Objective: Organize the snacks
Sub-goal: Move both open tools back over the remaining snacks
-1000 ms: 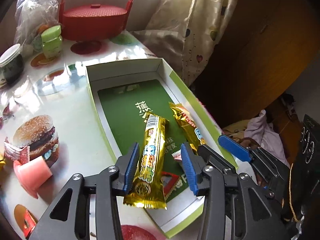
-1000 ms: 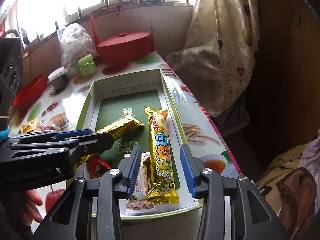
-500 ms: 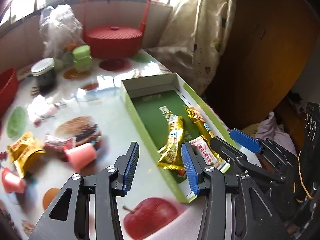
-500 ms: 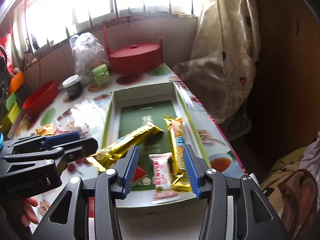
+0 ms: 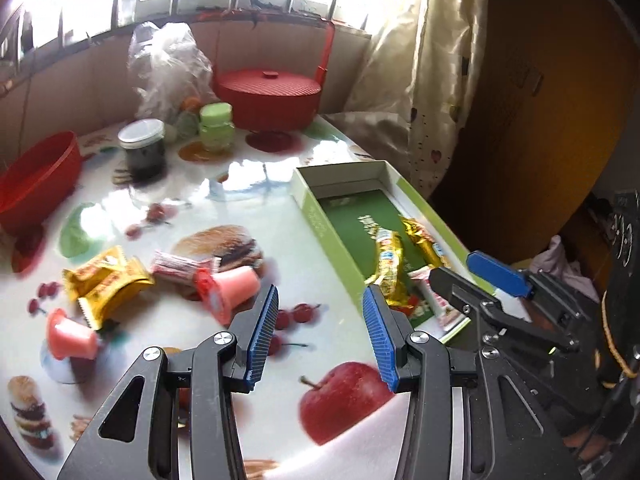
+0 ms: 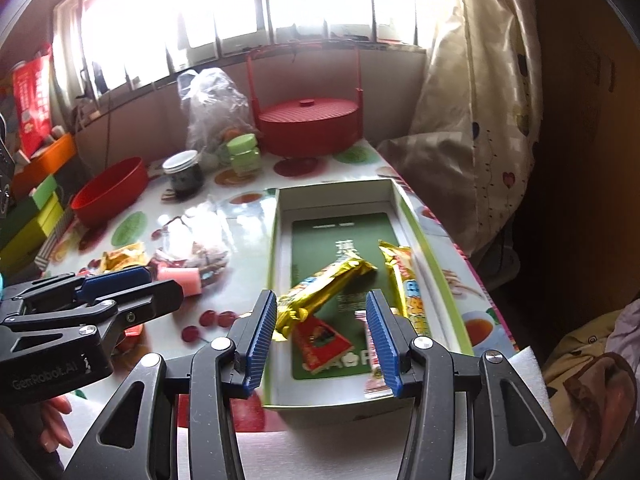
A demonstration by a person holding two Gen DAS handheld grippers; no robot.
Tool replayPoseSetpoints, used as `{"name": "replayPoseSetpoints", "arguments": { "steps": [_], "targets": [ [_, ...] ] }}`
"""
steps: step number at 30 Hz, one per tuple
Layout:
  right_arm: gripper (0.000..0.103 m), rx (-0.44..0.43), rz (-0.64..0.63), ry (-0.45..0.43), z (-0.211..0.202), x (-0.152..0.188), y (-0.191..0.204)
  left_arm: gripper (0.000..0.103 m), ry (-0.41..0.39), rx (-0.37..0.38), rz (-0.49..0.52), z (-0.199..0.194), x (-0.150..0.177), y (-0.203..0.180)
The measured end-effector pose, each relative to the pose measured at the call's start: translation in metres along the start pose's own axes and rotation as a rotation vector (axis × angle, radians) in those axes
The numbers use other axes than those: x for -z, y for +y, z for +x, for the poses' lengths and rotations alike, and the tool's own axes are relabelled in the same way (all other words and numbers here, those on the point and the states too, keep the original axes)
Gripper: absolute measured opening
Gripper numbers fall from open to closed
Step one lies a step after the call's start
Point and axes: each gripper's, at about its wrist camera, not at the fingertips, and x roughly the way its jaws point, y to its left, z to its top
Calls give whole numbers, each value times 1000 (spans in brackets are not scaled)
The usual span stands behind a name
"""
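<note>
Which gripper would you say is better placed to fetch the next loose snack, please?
Left, probably: the left gripper, open and empty, faces the pink jelly cup and yellow packets; the right gripper faces the box.

Left gripper: jaws parted, nothing between the blue pads, pointing downward. Right gripper: jaws have just been opening, nothing gripped, pointing downward beside the left. Fingers show under the left gripper's body.

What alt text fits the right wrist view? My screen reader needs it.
The open right gripper hovers empty over a green-edged box holding two gold snack bars and a small red-and-white packet; more snacks lie on the table left.
</note>
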Motion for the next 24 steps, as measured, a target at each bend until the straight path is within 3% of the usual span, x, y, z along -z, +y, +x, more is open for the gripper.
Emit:
{"name": "replayPoseSetpoints", "arguments": {
  "steps": [9,24],
  "targets": [
    [46,-77,-36,4,5,2,28,46,-24,-36,-19,-18,18,32],
    [54,-306,-167,94,34,17,98,46,-20,-121,-188,-34,56,132]
  ]
}}
